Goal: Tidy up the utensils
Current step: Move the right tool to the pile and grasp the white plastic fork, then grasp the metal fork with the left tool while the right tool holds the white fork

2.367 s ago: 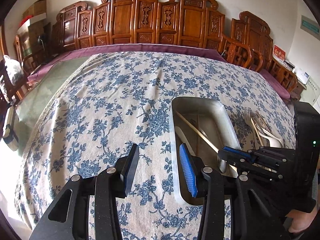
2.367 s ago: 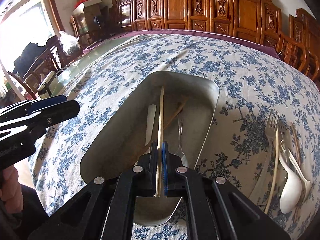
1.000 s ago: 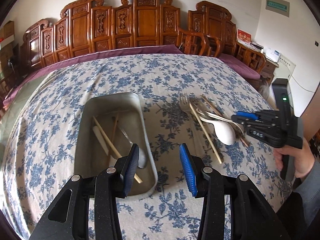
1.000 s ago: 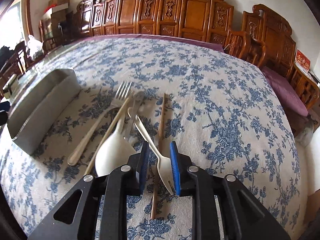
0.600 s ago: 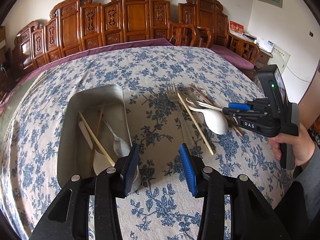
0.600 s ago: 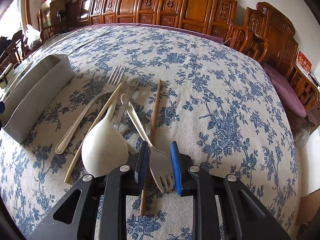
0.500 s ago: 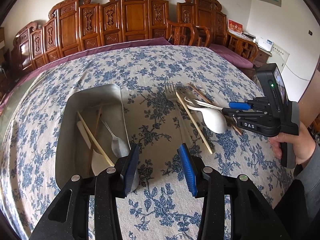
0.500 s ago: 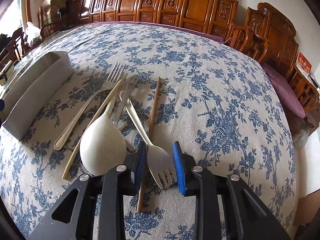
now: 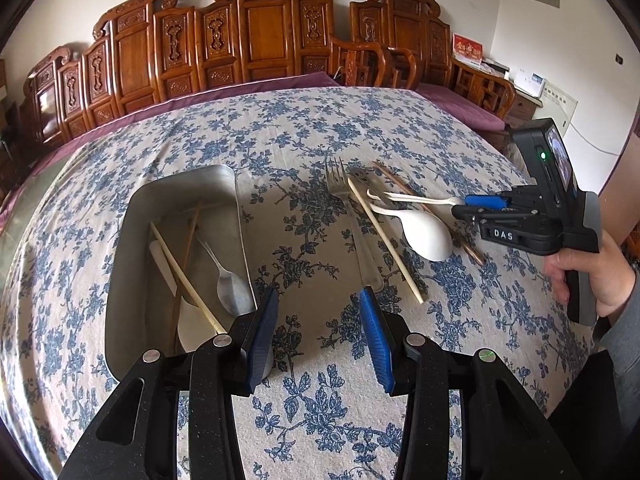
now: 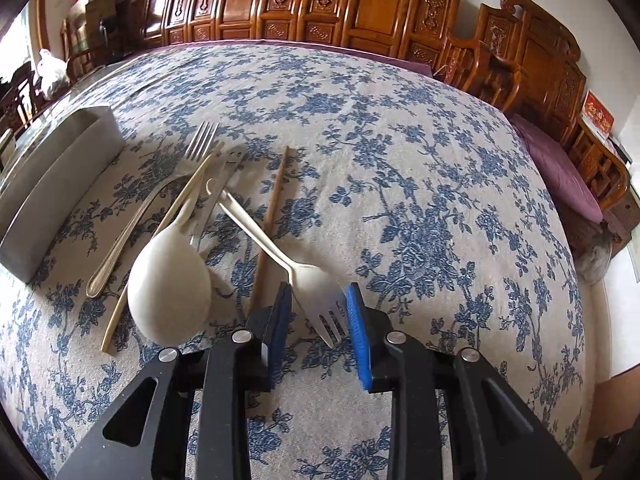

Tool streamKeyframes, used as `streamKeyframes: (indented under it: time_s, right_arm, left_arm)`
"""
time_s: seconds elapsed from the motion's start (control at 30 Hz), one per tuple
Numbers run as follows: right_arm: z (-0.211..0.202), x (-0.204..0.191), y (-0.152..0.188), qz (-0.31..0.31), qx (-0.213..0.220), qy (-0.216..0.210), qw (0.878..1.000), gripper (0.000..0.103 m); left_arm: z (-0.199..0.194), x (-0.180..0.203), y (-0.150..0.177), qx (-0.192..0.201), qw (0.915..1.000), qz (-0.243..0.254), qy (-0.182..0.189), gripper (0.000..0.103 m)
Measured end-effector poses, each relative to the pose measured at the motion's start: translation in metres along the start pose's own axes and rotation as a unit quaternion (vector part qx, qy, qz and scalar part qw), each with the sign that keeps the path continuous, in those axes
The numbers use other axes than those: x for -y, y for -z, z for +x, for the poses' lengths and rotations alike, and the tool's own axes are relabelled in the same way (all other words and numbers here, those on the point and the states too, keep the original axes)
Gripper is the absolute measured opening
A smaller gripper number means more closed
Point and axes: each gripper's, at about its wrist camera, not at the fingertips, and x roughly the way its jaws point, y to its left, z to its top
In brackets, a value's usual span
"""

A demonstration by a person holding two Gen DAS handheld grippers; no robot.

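The white fork (image 10: 316,292) is straddled at its tines by the closing, not yet clamped right claw (image 10: 316,320), its handle running to 11 o'clock; the left claw (image 9: 320,336) is parted, empty, near the tray (image 9: 132,240).

One tray (image 9: 132,216). Three forks (image 10: 320,300), two on the cloth. Two ladle spoons (image 10: 168,280), one metal spoon (image 9: 232,292), perhaps four chopsticks (image 10: 276,196).
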Motion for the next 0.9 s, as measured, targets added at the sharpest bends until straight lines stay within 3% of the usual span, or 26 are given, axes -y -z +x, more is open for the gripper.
streamKeyframes:
  time_s: [0.1,0.13,0.17,0.53,0.9]
  right_arm:
    - [0.002,0.006,-0.002,0.011,0.002,-0.002,1.0,0.017]
    - [0.003,0.008,-0.003,0.012,0.001,-0.002,1.0,0.006]
    - [0.004,0.009,-0.003,0.014,-0.001,-0.005,1.0,0.004]
    - [-0.008,0.045,-0.004,0.076,0.011,-0.02,0.997,0.003]
    - [-0.019,0.057,-0.002,0.106,0.023,-0.047,0.993,0.003]
  left_arm:
    - [-0.001,0.003,0.001,0.0,1.0,0.005,-0.002,0.04]
    - [-0.003,0.003,0.0,0.001,1.0,0.004,-0.002,0.04]
    - [-0.004,0.003,0.0,0.002,1.0,0.002,-0.001,0.04]
    - [0.001,0.017,-0.008,-0.016,0.9998,0.002,-0.014,0.04]
    - [0.05,0.038,-0.041,-0.042,0.999,-0.017,-0.005,0.04]
